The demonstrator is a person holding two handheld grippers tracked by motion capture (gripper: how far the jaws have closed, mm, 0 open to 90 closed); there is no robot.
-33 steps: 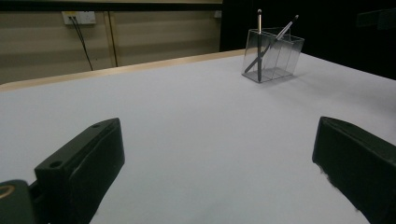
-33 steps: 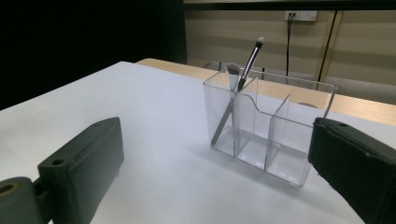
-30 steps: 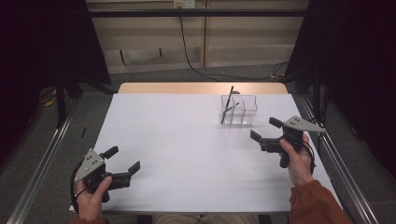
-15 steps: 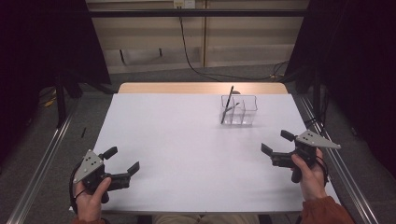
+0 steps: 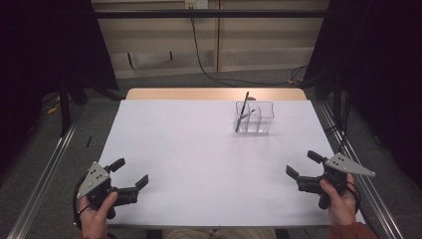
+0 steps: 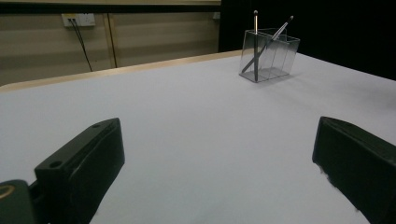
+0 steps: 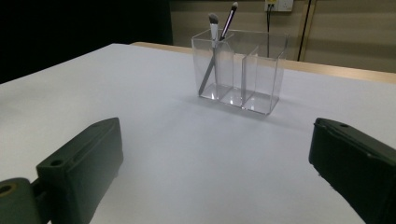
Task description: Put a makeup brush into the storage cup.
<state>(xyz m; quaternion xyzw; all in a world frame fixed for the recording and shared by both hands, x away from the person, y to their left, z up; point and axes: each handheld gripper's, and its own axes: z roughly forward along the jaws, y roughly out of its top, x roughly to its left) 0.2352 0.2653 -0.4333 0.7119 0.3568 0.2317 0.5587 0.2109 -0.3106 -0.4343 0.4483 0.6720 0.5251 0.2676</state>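
Left gripper [image 5: 130,173] near table's [image 5: 199,164] front-left corner, jaws wide apart, empty. Clear three-compartment holder [image 5: 254,117] far right of centre, long axis across the table. Two brushes [image 7: 215,51] in its left end compartment, heads up, leaning and crossing. Right gripper [image 5: 303,165] front-right, jaws wide apart, empty, well apart from holder.

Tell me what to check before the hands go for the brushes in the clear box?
1. Left tool open, holding nothing: ok.
2. Right tool open, holding nothing: ok.
3. Clear box standing upright on the table: ok.
4. Two brushes sticking out of the same end compartment: ok.
5. Bare table between right tool and box: ok.
6. Whether the crossed brushes will lift out one at a time: cannot tell.
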